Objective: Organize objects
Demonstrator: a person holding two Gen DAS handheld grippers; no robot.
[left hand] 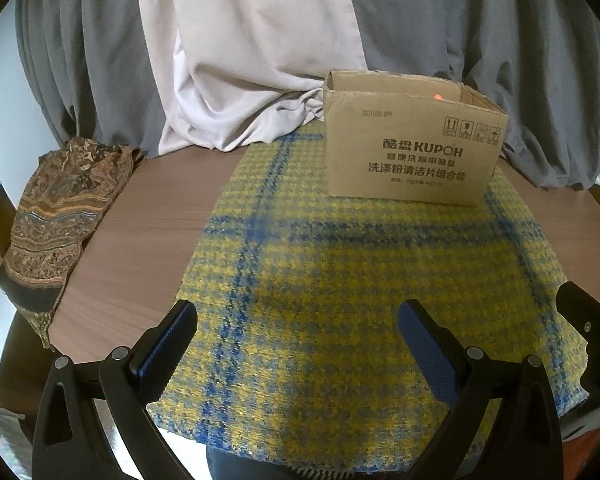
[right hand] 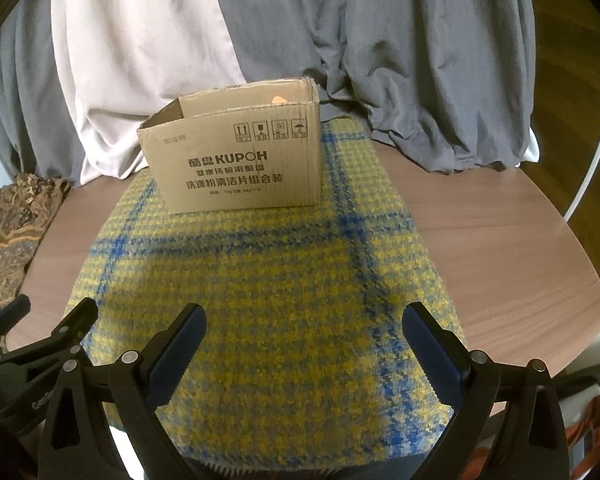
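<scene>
An open cardboard box (left hand: 412,144) printed "KUPOH" stands on the far end of a yellow and blue plaid cloth (left hand: 340,280); it also shows in the right wrist view (right hand: 240,160) on the cloth (right hand: 268,300). A small orange thing (left hand: 437,96) shows inside the box (right hand: 277,99). A brown patterned scarf (left hand: 56,216) lies folded on the table's left side (right hand: 8,232). My left gripper (left hand: 298,312) is open and empty above the cloth's near end. My right gripper (right hand: 304,314) is open and empty beside it.
The round wooden table (left hand: 140,220) is backed by grey curtains (left hand: 540,60) and a pale curtain (left hand: 240,60) that drape onto its far edge. The table's right edge (right hand: 580,208) curves close by.
</scene>
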